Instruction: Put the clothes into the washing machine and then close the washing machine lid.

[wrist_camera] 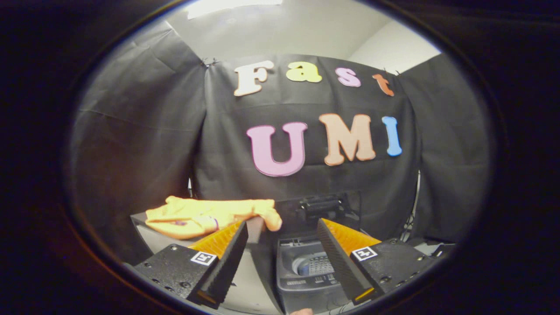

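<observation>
Black cloth hangs as the booth's wall [131, 131] across the middle of the frame, with a pale ceiling [284, 30] above it at the top. Low in the centre of the frame sits a small grey washing machine [306, 271], its lid [321, 210] raised upright at the back so the round drum opening [315, 264] shows, ringed by a lighter rim. The machine lies between the two fingers and just ahead of them. To the lower left of centre, a yellow-orange garment [210, 216] lies crumpled on a pale worktop [162, 240], with a small purple mark on its cloth; one end of it reaches toward the raised lid and hangs just beside the machine's upper left corner. Whether the garment touches the machine I cannot tell. The gripper [282, 245] points forward with its jaws spread wide apart, holding nothing; the left finger overlaps the near edge of the garment in the picture, while the right finger crosses the right side of the machine. Each finger base carries a small square black-and-white marker [204, 257]. Dark cables [411, 218] hang at the lower right, beside the cloth.
</observation>
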The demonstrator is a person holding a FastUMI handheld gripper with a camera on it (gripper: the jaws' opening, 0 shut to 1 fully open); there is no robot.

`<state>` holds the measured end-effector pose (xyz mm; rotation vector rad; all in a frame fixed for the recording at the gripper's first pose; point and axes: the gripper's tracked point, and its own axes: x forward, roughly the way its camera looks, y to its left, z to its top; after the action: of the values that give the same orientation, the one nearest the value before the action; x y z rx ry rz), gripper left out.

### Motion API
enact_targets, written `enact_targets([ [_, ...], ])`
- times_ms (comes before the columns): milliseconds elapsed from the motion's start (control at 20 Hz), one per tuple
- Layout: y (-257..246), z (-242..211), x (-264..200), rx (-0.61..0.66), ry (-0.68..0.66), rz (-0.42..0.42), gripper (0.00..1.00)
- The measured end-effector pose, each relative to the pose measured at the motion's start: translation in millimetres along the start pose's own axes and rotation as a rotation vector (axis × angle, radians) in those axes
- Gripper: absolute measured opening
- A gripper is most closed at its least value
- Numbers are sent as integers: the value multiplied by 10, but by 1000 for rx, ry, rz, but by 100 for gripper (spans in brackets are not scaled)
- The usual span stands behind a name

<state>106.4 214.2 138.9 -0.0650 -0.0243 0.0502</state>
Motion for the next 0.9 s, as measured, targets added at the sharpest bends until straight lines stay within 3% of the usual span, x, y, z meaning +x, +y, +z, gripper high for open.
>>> enact_targets([
  [300, 1106, 126, 682, 9, 97, 149, 97],
  [400, 1301, 130, 989, -1, 118, 128, 97],
  [650, 1582, -267, 1764, -180, 246, 120, 99],
  [900, 1648, -831, 2058, -190, 486, 69, 96],
])
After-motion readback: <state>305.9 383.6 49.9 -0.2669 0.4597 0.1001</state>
